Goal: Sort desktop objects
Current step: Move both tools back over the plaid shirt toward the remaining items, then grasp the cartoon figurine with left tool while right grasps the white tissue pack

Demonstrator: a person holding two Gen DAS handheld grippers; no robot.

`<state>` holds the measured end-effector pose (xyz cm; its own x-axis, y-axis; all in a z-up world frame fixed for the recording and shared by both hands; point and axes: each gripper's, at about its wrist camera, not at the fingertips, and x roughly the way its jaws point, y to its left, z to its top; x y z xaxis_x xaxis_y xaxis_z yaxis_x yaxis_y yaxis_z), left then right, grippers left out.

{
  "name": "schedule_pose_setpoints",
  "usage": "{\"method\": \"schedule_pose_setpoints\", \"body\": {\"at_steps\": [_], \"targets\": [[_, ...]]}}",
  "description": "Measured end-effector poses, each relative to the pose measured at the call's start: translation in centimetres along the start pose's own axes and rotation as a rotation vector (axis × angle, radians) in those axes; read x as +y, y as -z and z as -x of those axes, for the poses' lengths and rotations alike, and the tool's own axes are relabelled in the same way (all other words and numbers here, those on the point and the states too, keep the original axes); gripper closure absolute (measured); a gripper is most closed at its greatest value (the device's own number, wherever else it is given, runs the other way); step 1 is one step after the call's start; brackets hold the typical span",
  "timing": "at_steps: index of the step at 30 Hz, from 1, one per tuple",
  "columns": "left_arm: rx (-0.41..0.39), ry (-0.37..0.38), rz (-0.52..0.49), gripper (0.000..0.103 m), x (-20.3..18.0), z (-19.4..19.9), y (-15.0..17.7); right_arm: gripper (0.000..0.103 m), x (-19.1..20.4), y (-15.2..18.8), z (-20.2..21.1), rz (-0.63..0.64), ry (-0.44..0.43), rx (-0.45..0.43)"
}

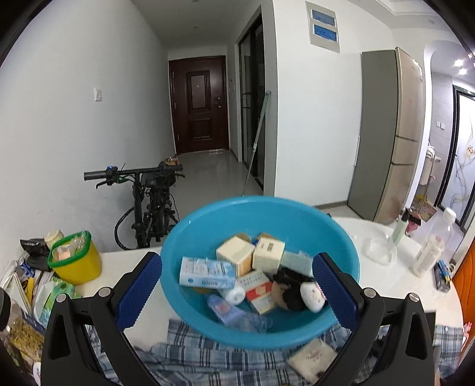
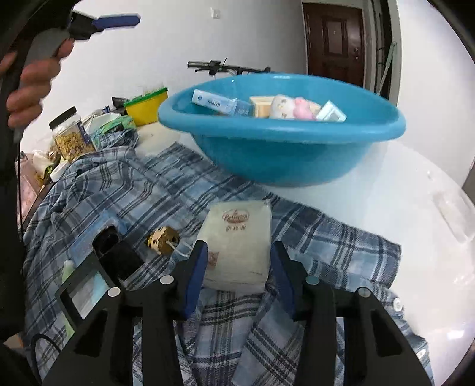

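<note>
A white tissue pack with a brown logo lies on a blue plaid shirt. My right gripper straddles its near end, both blue pads against its sides. Behind it stands a blue basin holding boxes, a small bottle and soft toys. In the left wrist view my left gripper hovers wide open above the basin with nothing between its fingers; the tissue pack shows below the basin's near rim. A hand holds the left gripper high at the top left of the right wrist view.
A yellow tub with a green rim and a jar of dried goods crowd the table's left side. Bottles stand at the right. On the shirt lie a small brown trinket, a black device and a screen.
</note>
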<state>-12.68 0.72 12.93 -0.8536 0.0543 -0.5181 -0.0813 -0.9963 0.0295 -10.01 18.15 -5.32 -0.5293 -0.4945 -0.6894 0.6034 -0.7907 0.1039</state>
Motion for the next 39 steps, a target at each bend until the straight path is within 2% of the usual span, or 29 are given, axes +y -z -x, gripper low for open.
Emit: {"method": "schedule_pose_setpoints", "body": {"at_steps": [3, 4, 6, 11, 14, 16, 19, 25, 27, 29, 31, 33, 34, 39], "targets": [[0.021, -0.04, -0.034, 0.0, 0.0, 0.7, 1.4, 0.04, 0.6, 0.0, -0.3, 0.028, 0.019, 0.01], [0.022, -0.058, -0.035, 0.0, 0.1, 1.1, 1.9, 0.039, 0.9, 0.0, -0.3, 0.041, 0.02, 0.012], [0.023, -0.059, -0.022, 0.0, 0.5, 2.0, 3.0, 0.039, 1.1, 0.0, -0.5, 0.054, 0.012, 0.019], [0.052, -0.002, 0.01, 0.0, 0.8, 3.4, 6.5, 0.039, 1.1, 0.0, -1.9, 0.057, 0.045, 0.083], [0.065, 0.022, -0.028, 0.0, -0.1, 3.4, 8.6, 0.041, 1.5, 0.1, -2.4, 0.075, 0.067, 0.111], [0.075, 0.037, -0.061, 0.0, -0.8, 3.2, 10.0, 0.047, 1.9, 0.2, -2.8, 0.095, 0.095, 0.13], [0.078, 0.063, -0.105, 0.0, -1.8, 2.5, 11.6, 0.052, 1.9, 0.3, -2.6, 0.097, 0.094, 0.118], [0.12, 0.158, -0.121, 0.001, -3.2, 0.5, 13.6, 0.052, -0.3, 0.2, -0.9, -0.016, 0.043, 0.04], [0.174, 0.177, -0.144, 0.014, -3.8, -0.7, 14.5, 0.052, -0.9, 0.3, -0.7, -0.042, 0.045, 0.03], [0.208, 0.165, -0.182, 0.017, -4.6, -1.6, 15.2, 0.052, -1.0, 0.3, -0.7, -0.047, 0.045, 0.035], [0.234, 0.167, -0.186, 0.027, -4.8, -2.3, 15.7, 0.052, -0.7, 0.3, -0.7, -0.035, 0.046, 0.038], [0.278, 0.178, -0.186, 0.055, -4.9, -3.2, 16.2, 0.052, -0.5, 0.2, -0.8, -0.021, 0.044, 0.04], [0.296, 0.183, -0.189, 0.058, -4.9, -3.6, 16.5, 0.052, -0.4, 0.2, -0.8, -0.018, 0.046, 0.042], [0.334, 0.207, -0.213, 0.058, -5.6, -4.3, 17.3, 0.051, -0.5, 0.2, -0.8, -0.017, 0.044, 0.045]]}}
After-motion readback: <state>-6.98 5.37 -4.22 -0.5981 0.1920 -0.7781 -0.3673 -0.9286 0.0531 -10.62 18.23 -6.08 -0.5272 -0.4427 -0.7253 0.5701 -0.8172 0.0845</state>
